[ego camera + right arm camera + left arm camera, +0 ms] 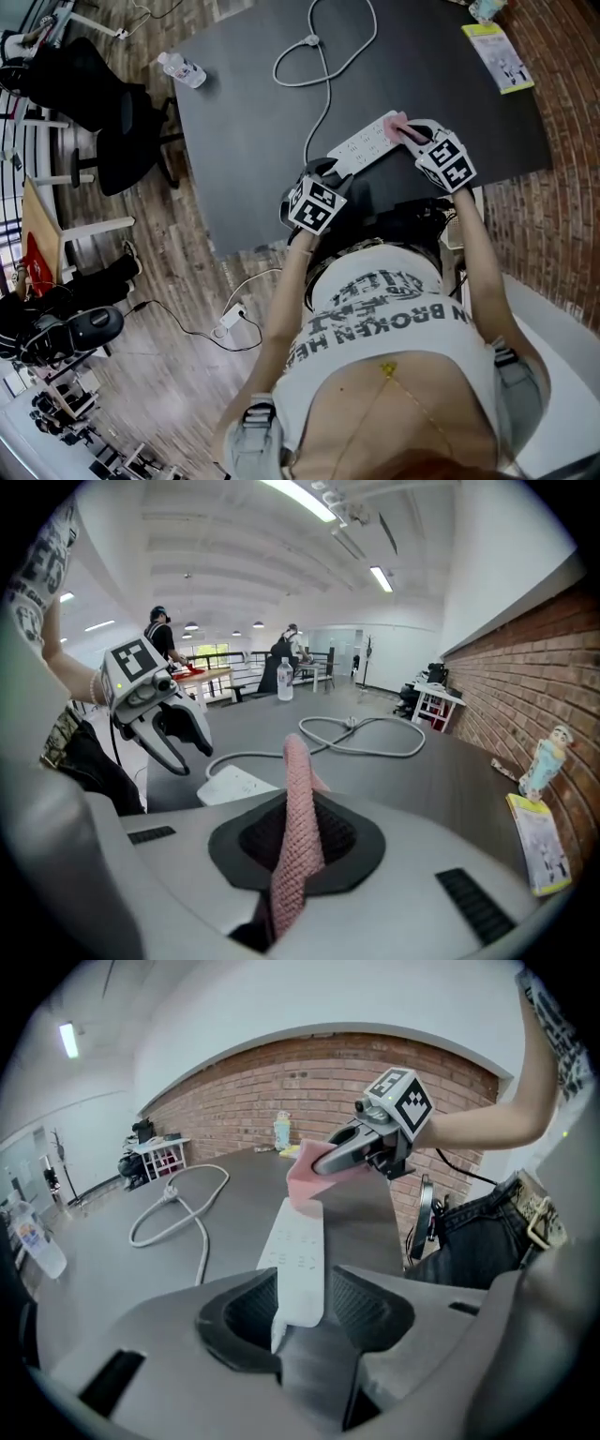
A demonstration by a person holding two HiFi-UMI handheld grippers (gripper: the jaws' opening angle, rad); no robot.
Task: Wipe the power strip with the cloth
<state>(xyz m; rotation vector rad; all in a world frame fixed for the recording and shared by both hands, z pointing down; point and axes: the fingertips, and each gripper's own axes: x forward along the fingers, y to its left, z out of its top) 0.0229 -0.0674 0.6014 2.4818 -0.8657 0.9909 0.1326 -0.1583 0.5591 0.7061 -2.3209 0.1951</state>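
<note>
Floppy cloth (295, 789) sits pinched in the right gripper (296, 847). Left gripper (302, 1305) stands open around the end of the stiff, likely light power strip (298, 1241); hold there.

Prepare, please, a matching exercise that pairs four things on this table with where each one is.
Things:
1. white plastic power strip
2. pink knitted cloth
3. clear plastic bottle
4. yellow paper leaflet

Places:
A. edge of the dark table beside the brick wall
B. clamped in the right gripper
C. near end between the open jaws of the left gripper
D. table corner nearest the black office chair

Pairs: 1-C, 2-B, 3-D, 4-A.
</note>
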